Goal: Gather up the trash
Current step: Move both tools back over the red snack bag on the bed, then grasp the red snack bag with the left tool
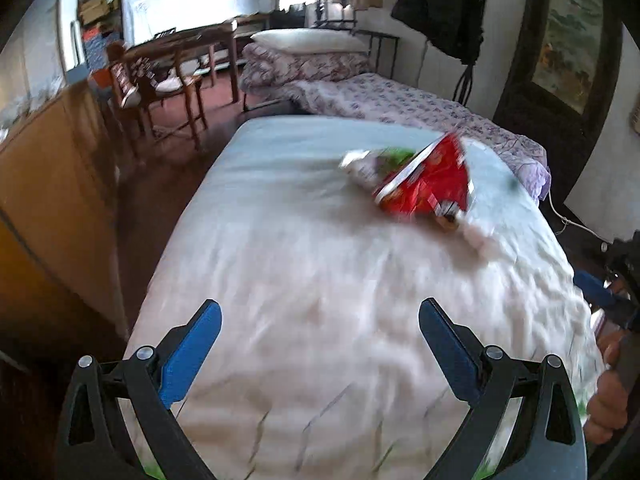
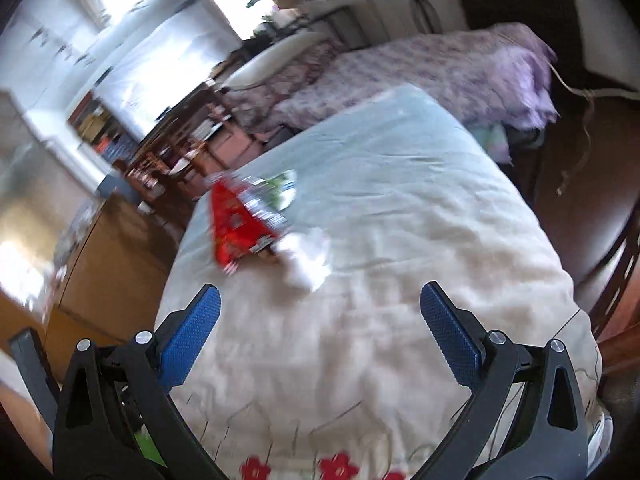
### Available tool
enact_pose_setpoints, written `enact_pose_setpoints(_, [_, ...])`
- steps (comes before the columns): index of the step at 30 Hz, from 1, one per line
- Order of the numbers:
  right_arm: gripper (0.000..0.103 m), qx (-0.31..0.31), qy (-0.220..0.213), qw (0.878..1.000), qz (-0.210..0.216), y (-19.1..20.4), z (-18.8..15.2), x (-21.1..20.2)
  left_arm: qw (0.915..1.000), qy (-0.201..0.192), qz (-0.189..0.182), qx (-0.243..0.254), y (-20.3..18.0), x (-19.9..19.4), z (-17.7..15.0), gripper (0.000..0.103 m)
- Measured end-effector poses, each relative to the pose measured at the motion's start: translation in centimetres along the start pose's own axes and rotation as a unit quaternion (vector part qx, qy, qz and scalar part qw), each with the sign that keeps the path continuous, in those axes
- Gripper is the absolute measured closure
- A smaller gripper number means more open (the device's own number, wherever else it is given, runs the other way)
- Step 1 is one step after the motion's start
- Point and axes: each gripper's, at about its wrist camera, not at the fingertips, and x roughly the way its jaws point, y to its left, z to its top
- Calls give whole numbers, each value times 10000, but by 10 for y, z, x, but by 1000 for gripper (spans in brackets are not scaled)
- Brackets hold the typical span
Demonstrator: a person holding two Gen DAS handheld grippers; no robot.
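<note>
Your left gripper (image 1: 320,344) and right gripper (image 2: 320,340) both spread, empty; red wrapper (image 1: 428,184) mid-bed (image 1: 300,280), beside white wad (image 2: 308,260).

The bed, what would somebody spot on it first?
Probably the bright red snack bag, lying crumpled on the white bedspread next to a green and white wrapper and some crumpled white paper. Both grippers, left and right, hang open above the near end of the bed, holding nothing.
</note>
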Motion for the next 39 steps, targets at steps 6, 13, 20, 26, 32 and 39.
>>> enact_pose_setpoints(6, [7,552,-777,9954,-47,-22,3,-26,9977,-269,-373,488,-65,26,63,6])
enact_pose_setpoints(13, [7,274,-1140,9923,-387,-23,10,-26,9983,339,284,391,-101,108,108,6])
enact_pose_setpoints(20, [7,43,-1143,9931,-273,-14,8,-30,9990,454,2,-11,-44,76,51,6])
enact_pose_setpoints(26, [7,-33,-1107,9937,-143,-10,0,-36,9987,407,13,-318,-3,25,-27,6])
enact_pose_setpoints(32, [7,-47,-1043,9944,-171,-9,-6,-35,9917,-181,-801,-989,27,-16,-32,6])
enact_pose_setpoints(39, [7,43,-777,9968,-166,-11,-6,-23,9911,-202,-783,-1061,12,7,17,6])
